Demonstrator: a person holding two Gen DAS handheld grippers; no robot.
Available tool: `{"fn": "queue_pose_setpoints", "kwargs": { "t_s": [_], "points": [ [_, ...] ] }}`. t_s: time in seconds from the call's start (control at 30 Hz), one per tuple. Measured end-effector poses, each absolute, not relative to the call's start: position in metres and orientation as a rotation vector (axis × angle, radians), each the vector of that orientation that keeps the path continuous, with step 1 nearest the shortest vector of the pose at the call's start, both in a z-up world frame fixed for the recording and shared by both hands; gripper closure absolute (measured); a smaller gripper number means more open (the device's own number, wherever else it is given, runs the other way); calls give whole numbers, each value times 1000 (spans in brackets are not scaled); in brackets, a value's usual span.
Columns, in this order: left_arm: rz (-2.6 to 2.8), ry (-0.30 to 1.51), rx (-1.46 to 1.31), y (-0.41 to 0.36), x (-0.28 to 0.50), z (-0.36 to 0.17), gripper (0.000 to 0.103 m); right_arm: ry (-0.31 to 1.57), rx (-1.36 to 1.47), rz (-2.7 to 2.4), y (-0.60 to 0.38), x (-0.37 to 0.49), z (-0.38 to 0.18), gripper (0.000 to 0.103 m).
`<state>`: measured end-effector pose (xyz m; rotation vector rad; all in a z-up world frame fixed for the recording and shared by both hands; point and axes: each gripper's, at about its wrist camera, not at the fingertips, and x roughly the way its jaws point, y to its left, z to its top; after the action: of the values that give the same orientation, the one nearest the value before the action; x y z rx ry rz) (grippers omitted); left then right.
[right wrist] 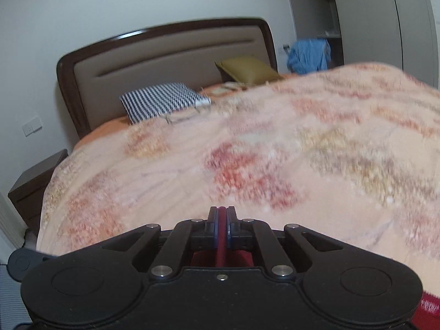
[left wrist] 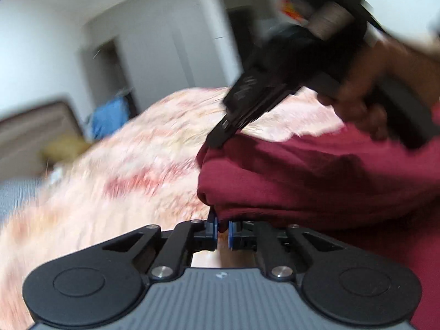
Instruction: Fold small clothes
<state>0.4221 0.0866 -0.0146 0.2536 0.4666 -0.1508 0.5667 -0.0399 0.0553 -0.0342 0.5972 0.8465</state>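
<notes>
A maroon garment [left wrist: 316, 181] lies bunched on the peach floral blanket [left wrist: 123, 192] at the right of the left wrist view. My left gripper [left wrist: 222, 229] is shut on its near corner, with a fold of maroon cloth between the blue pads. At the garment's far corner, a hand [left wrist: 357, 99] holds my right gripper [left wrist: 220, 137] with its tip on the cloth. In the right wrist view the right gripper [right wrist: 222, 220] is shut on a thin strip of the maroon garment [right wrist: 221, 250], which hangs below the fingers. Most of the garment is hidden there.
The blanket [right wrist: 247, 151] covers the bed. Toward the headboard [right wrist: 165, 55] lie a striped pillow [right wrist: 162, 101] and a mustard pillow [right wrist: 247, 68]. A blue cloth [right wrist: 308, 55] hangs by the wardrobe [right wrist: 371, 19]. A dark nightstand [right wrist: 35, 181] stands to the left.
</notes>
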Motion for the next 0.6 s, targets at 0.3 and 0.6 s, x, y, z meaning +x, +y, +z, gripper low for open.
{"fn": "queue_pose_setpoints", "kwargs": {
  "t_s": [0.3, 0.6],
  "points": [
    [-104, 561, -145, 119, 407, -32, 98, 585, -134, 801, -10, 566, 25, 101],
    [-146, 608, -252, 142, 394, -42, 96, 552, -112, 739, -54, 560, 33, 47]
  ]
}}
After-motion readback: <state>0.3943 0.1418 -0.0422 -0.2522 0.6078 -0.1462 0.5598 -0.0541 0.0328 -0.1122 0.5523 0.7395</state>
